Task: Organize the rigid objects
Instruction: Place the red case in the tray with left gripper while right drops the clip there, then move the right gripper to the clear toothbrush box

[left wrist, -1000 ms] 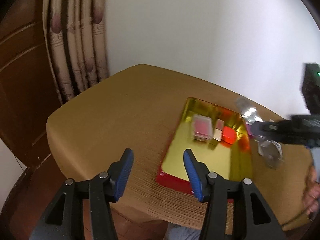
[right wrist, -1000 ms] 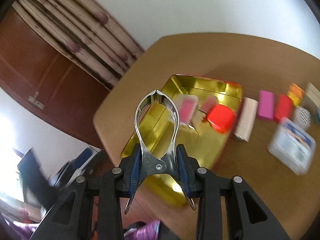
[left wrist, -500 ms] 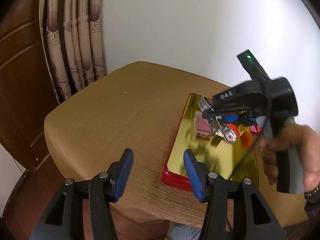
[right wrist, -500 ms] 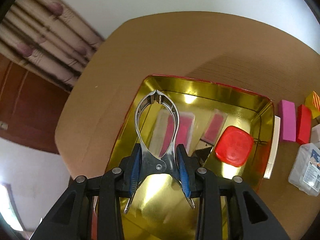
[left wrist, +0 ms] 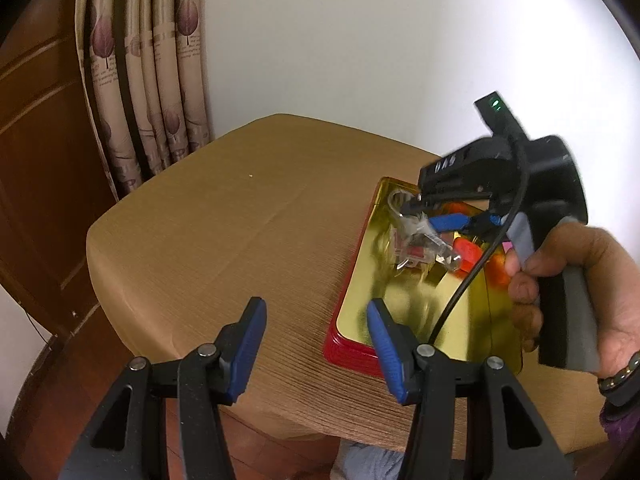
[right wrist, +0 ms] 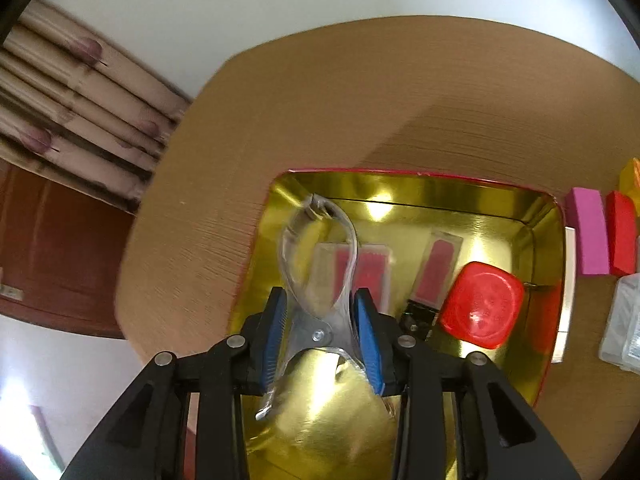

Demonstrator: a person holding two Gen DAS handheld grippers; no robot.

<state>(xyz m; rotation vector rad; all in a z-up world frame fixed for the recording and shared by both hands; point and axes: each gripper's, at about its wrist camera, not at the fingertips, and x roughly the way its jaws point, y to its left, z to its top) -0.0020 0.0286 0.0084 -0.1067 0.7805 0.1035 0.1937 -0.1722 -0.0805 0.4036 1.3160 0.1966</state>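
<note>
- Nearest in the right wrist view, the right gripper (right wrist: 320, 332) has its blue pads pinching a metal clip (right wrist: 316, 280) by the waist, just above its pivot; the clip's looped nose points away, over the tin.
- Under the clip lies a shallow tin (right wrist: 536, 216), gold inside and red outside, on the brown table (right wrist: 360, 92).
- Inside the tin, from its middle outward: a clear case with a red insert (right wrist: 368, 268) directly behind the clip, a slimmer clear case with a red insert (right wrist: 436, 268) beside it, a small black part (right wrist: 416, 314) at that case's near end, and a rounded red lid (right wrist: 480, 304) toward the right wall (its underside cannot be seen).
- Just outside the tin's right wall stand a white strip (right wrist: 568, 276), a pink block (right wrist: 588, 236) and a red block (right wrist: 620, 236); a clear plastic box (right wrist: 622, 324) sits nearer, at the frame edge.
- In the left wrist view, the left gripper (left wrist: 316, 344) hangs at the table's near edge with its jaws spread and nothing between them, the tin's near corner just beside its right finger.
- Farthest back, a patterned curtain (left wrist: 152, 80) hangs against a white wall.
</note>
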